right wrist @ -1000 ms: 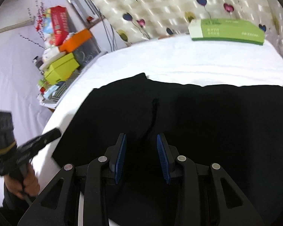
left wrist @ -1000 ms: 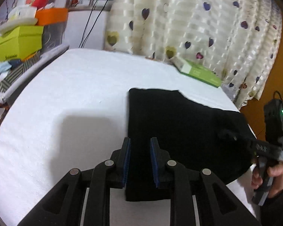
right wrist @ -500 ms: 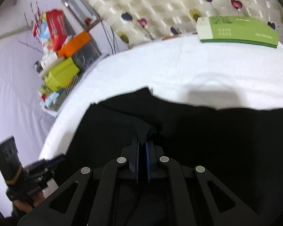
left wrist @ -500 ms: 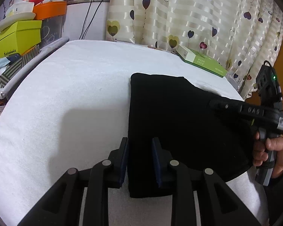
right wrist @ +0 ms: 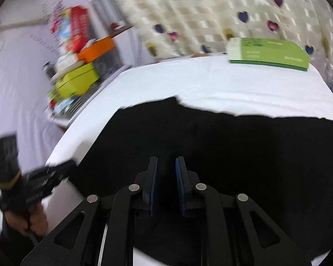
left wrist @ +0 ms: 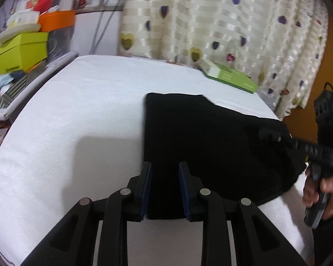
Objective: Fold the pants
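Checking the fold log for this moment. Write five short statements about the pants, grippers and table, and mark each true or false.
1. The black fabric pants lie on the white cloth-covered table. True.
2. The left gripper is clamped shut. False: its jaws stand apart.
3. The flat green box rests on the pants. False: it lies apart, by the heart-print curtain.
4. The right gripper is open. True.
5. The pants are blue. False: black.

A heart-patterned cream curtain (left wrist: 222, 22) hangs behind the white-covered table (left wrist: 77, 110), beside an orange wall (left wrist: 328, 66).
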`<state>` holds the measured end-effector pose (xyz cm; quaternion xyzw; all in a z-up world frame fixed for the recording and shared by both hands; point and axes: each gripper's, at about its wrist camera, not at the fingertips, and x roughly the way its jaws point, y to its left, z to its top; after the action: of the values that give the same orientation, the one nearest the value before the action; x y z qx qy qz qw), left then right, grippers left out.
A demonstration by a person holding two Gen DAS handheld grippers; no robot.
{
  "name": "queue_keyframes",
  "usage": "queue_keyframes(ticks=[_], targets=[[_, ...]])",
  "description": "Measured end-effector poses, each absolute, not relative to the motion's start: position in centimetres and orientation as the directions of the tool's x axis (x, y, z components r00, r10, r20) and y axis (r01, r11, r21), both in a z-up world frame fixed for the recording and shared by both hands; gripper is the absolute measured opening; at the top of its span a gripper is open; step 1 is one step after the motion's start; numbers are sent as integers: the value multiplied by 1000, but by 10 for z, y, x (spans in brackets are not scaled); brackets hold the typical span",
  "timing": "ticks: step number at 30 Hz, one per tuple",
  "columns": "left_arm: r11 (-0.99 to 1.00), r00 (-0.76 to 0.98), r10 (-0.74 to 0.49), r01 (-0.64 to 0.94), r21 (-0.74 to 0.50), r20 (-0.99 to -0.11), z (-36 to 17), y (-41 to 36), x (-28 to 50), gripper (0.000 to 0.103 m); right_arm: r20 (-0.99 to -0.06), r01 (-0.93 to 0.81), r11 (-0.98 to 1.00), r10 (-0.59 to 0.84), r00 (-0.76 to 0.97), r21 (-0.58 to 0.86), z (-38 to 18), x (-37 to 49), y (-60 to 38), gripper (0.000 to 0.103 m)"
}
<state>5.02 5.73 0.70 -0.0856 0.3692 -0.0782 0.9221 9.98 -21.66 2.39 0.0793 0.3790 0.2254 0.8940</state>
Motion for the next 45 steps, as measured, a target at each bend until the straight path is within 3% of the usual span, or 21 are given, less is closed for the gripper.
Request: queue_keyframes(ticks=[4, 12, 26, 30, 45], targets=[[971, 669, -239, 147, -189, -704, -4, 35, 51, 27, -722, -390, 900, 402, 562, 198, -1, 83, -195, 17], [978, 670, -203, 168, -121, -714, -5, 21, 47, 33, -729, -376, 924, 306, 613, 72, 5, 69, -193, 18], [985, 678, -149, 169, -45, -720, -6, 10, 42, 38, -724, -306, 951, 244, 645, 48, 3, 55, -194, 23], [987, 686, -143, 150, -53, -713, -1, 6, 30, 38, -710, -295, 955, 230, 666, 32, 8, 33, -198, 45], [982, 698, -183, 157, -102, -692, 6, -23, 3, 38, -679, -267, 962, 231, 697, 53, 15, -8, -219, 45]])
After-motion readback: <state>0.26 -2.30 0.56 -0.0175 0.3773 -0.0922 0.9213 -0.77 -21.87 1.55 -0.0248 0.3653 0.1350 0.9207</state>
